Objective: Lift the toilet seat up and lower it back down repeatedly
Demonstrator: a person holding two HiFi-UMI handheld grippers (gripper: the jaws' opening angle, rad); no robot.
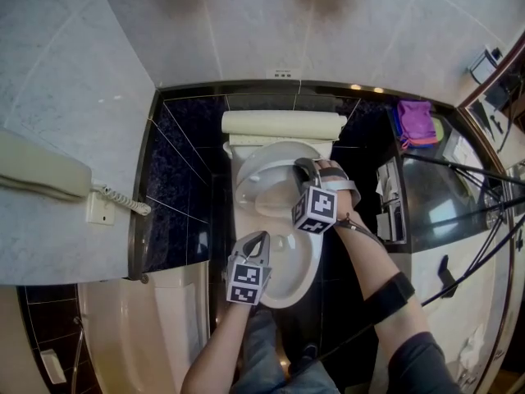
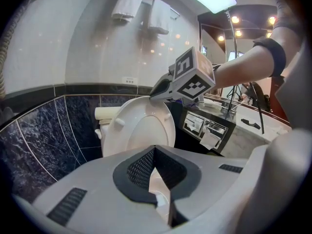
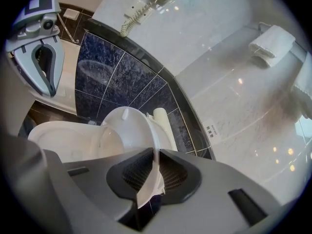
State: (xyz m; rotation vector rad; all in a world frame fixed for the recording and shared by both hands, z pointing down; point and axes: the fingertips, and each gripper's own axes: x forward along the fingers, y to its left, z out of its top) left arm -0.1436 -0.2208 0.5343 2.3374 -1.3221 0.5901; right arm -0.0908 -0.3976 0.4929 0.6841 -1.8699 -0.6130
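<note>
Right claw (image 3: 155, 154) is clamped on the rim of the toilet seat (image 3: 127, 130), which is tilted up at centre frame, hinge toward the top in the head view. Left claw (image 2: 155, 150) is closed and empty, lower down by the bowl (image 1: 291, 286). The right hand is judged nearer.

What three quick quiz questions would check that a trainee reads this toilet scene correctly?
1. True or false: the right gripper is clamped on the edge of the toilet seat.
2. The left gripper is: A) gripping the seat; B) holding nothing, by the rim of the bowl; C) on the wall phone.
3. Fill in: the seat is ___ (raised or lowered).
Key: 1 true; 2 B; 3 raised.
</note>
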